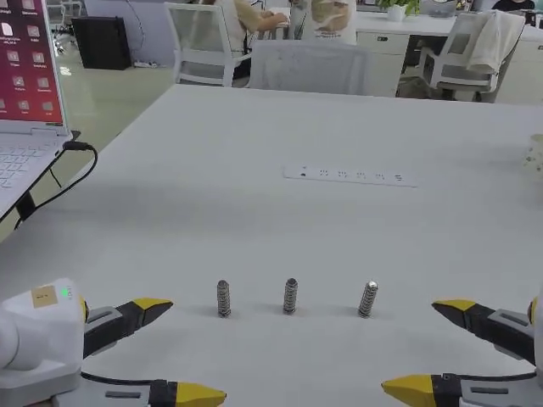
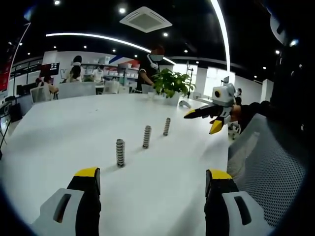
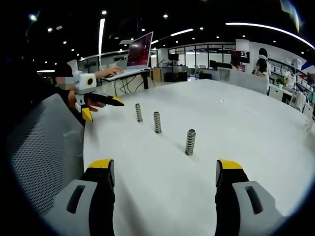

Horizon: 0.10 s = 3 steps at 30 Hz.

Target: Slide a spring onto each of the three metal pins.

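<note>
Standing upright in 1 row on the table [image 1: 254, 136]: 3 springs [image 1: 290, 297], pin tip [image 1: 372, 287] showing atop rightmost. 2 grippers flank them, left gripper [image 1: 195, 348] & right gripper [image 1: 409, 346], jaws apart, empty.

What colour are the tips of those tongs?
Yellow; the left tongs show it best in the left gripper view.
</note>
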Tool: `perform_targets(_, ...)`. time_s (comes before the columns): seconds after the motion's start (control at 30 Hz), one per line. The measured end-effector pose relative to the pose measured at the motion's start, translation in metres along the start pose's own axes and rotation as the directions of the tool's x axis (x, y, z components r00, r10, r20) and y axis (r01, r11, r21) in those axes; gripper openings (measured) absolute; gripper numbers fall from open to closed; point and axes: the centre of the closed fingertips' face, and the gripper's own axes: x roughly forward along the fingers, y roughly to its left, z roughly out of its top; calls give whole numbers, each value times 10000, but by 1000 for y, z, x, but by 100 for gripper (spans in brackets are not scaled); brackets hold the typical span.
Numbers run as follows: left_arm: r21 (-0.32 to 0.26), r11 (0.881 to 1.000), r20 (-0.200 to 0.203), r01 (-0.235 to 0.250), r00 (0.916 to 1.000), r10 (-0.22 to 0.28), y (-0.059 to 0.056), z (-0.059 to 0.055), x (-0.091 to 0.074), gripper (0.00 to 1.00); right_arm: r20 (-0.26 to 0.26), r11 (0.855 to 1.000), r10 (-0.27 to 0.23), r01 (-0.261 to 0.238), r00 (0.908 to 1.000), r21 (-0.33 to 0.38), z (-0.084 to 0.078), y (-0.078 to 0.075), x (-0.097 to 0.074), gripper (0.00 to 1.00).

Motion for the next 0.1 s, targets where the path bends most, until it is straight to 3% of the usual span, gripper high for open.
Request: perform_targets(0.1,2,10000,-3,7,10000,-7,-1,0,0,85,-3,10000,-4,4,10000,1,0,0,0,85)
